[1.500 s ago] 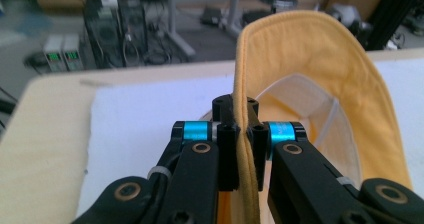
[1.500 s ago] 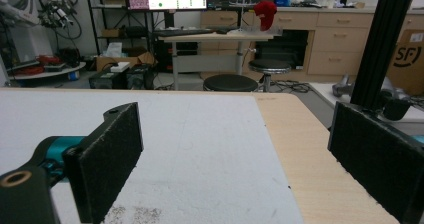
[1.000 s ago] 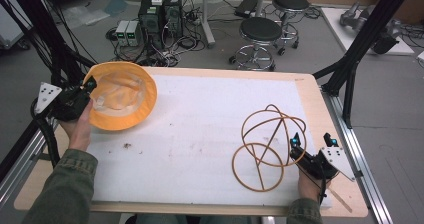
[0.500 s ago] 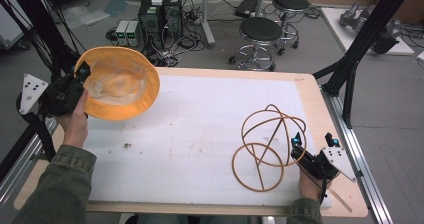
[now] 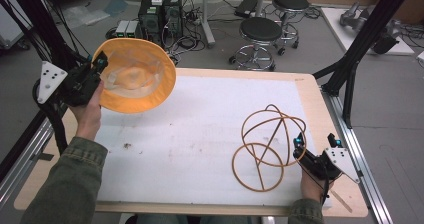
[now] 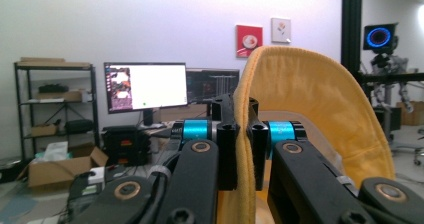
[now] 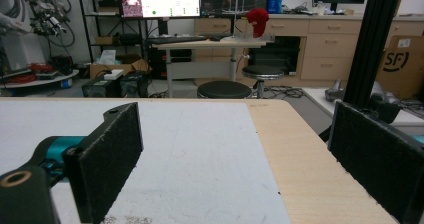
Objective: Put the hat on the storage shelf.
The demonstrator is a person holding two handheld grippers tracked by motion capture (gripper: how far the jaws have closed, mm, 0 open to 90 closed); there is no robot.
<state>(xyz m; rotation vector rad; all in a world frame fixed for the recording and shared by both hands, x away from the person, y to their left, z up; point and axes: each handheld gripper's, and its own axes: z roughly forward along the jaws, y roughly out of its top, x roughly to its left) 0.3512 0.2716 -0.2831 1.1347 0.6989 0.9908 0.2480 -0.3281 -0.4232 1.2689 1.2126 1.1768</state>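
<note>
A person sits at a wooden table (image 5: pixel 320 101) covered by a white mat (image 5: pixel 200 134), with a pair of black two-jaw tongs in each hand. The left tongs (image 5: pixel 100 64), seen from above at the far left corner of the table, are lifted off the surface and clenched on the rim of an orange hat (image 5: pixel 135 76). The hat is held up in the air, tilted so its hollow, pale-lined inside faces the overhead camera; it hangs partly over the table's far left corner and partly over the floor beyond. In the left gripper view the hat's (image 6: pixel 310 114) yellow-orange brim runs straight up between the two jaws of those tongs (image 6: pixel 241 154), which press on it from both sides (a computer monitor (image 6: pixel 145 86) and two small wall pictures sit in the background). The right tongs (image 5: pixel 314 145) rest low at the near right corner of the table, with the jaws spread wide and nothing between them. In the right gripper view the same tongs (image 7: pixel 235 169) show two black padded jaws well apart, with bare white mat (image 7: pixel 200 154) and table edge between them. Just to the left of the right tongs, on the mat, stands a wire frame (image 5: pixel 267 146) of thin golden hoops forming an open sphere over a round base ring. Two black stools (image 5: pixel 260 31) stand on the floor beyond the table.
</note>
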